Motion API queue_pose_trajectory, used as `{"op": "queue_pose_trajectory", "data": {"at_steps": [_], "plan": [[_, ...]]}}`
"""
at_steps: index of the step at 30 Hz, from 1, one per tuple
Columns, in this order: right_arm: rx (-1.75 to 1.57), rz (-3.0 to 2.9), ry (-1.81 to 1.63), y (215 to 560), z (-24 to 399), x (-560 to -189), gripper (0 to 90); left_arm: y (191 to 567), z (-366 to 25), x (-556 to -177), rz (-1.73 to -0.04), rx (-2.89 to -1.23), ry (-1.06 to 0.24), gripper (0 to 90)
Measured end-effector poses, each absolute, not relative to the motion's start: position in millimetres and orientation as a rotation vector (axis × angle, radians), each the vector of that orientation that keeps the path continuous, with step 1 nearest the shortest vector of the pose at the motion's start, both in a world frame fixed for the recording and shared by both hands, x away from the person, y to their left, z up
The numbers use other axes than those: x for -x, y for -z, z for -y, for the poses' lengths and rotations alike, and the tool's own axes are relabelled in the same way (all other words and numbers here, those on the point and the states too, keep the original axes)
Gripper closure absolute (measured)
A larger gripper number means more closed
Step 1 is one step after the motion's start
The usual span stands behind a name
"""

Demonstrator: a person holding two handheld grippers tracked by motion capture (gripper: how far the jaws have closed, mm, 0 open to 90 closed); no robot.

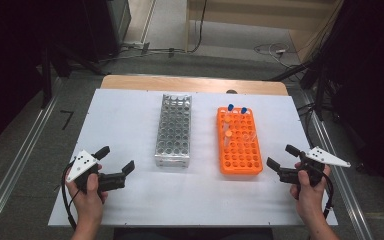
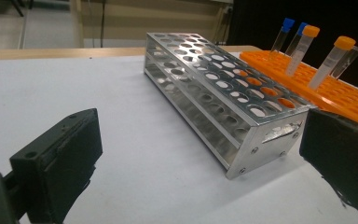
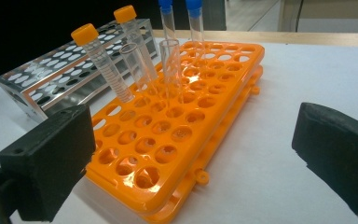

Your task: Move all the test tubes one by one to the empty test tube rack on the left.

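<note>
Rack (image 1: pixel 238 142): orange, many-holed, holding capped tubes (image 3: pixel 101 60) | left gripper (image 1: pixel 115 160): spread | right gripper (image 1: pixel 281 156): spread

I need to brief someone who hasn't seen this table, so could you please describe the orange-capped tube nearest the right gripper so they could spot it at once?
Start at the orange rack, right of the metal rack on the white table. Tubes cluster at its far end. The tube nearest the right gripper is the orange-capped tube with printed graduation lines; it leans, unlike the blue-capped tubes and uncapped tubes beyond.

High view: overhead, looks forward-down. Gripper views: low, close, both share orange rack (image 1: pixel 238 141) (image 2: pixel 335 93) (image 3: pixel 177 126).
</note>
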State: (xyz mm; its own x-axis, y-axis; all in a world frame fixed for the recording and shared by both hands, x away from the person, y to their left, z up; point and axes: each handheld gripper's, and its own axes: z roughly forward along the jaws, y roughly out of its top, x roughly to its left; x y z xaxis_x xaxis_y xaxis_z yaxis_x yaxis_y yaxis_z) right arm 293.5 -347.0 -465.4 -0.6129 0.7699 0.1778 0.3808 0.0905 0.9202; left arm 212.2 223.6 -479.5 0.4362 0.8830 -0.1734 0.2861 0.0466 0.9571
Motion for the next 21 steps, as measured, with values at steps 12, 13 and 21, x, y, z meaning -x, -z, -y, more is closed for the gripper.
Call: {"op": "queue_pose_trajectory", "data": {"at_steps": [12, 13, 21], "plan": [[-1.171, -2.030, -1.528, 455, 336, -299, 17.5, 479, -215, -215, -1.078, -1.504, -0.605, 0.0], [-1.174, -2.036, -1.521, 454, 334, -301, 21.7, 479, -215, -215, -1.076, -1.504, -0.604, 0.0], [-1.181, -2.101, -1.521, 456, 318, -330, 53.6, 479, -211, -218, -1.076, -1.526, -0.612, 0.0]]}}
